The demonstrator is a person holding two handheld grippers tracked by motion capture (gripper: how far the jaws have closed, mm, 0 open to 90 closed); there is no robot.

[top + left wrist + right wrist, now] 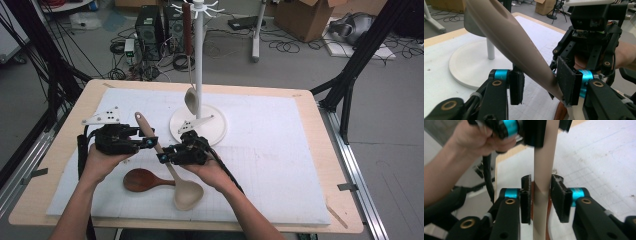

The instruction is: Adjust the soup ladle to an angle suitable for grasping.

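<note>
A beige wooden spoon (186,194) is held tilted over the white mat, handle up toward the left and bowl low at the front. My left gripper (148,143) is shut on the upper handle; in the left gripper view (540,83) both pads press the beige handle (524,50). Just below it, my right gripper (163,158) straddles the same handle. In the right gripper view (541,195) the handle (542,177) runs between the pads with a thin gap at the left pad, so the jaws are open.
A dark brown wooden spoon (142,180) lies on the mat (280,150) under the hands. Behind stands a white rack (198,60) on a round base (215,131), with a ladle (190,100) hanging from a hook. The mat's right half is free.
</note>
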